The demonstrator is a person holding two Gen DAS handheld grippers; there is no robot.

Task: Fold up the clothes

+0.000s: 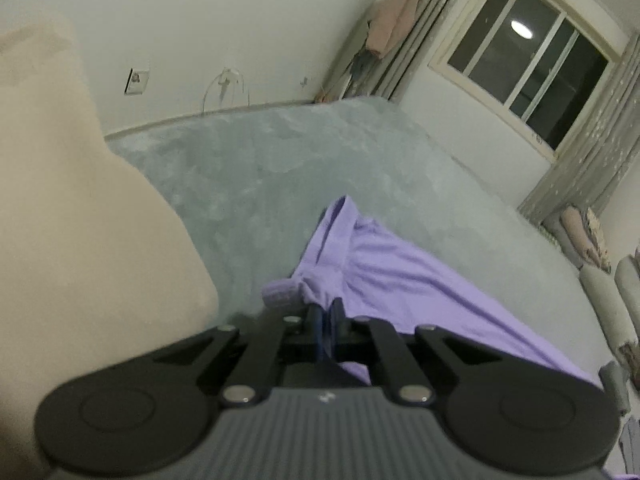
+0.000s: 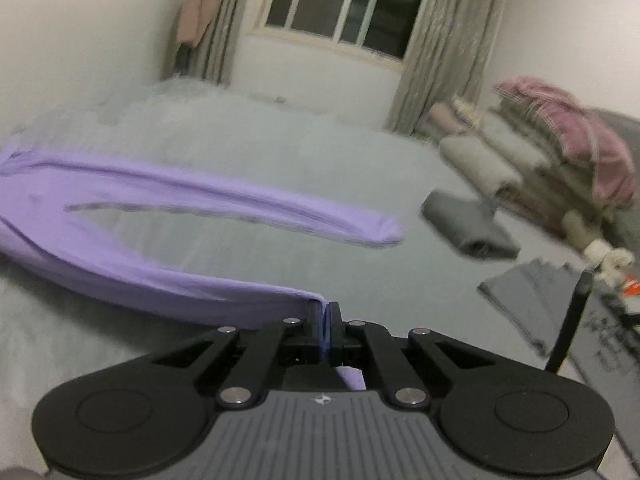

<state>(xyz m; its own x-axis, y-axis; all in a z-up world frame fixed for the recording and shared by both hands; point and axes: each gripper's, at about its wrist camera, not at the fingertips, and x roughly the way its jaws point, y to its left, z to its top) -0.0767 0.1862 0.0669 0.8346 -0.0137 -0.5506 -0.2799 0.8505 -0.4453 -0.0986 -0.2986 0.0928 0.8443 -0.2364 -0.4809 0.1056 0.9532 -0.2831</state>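
Note:
A lilac pair of trousers (image 1: 400, 280) hangs stretched above the grey plush bed (image 1: 260, 168). My left gripper (image 1: 325, 310) is shut on the bunched waist end of the garment. In the right wrist view the same lilac trousers (image 2: 180, 196) show as two long legs running left, one leg end free in the air. My right gripper (image 2: 325, 310) is shut on the end of the nearer leg, held above the bed (image 2: 280, 152). The right view is blurred by motion.
A cream cloth mass (image 1: 80, 220) fills the left of the left view. Folded grey clothes (image 2: 468, 224) and a flat grey piece (image 2: 532, 300) lie on the bed's right. Pillows and a pink quilt (image 2: 568, 132) are stacked at the right wall. A curtained window (image 2: 344, 4) is behind.

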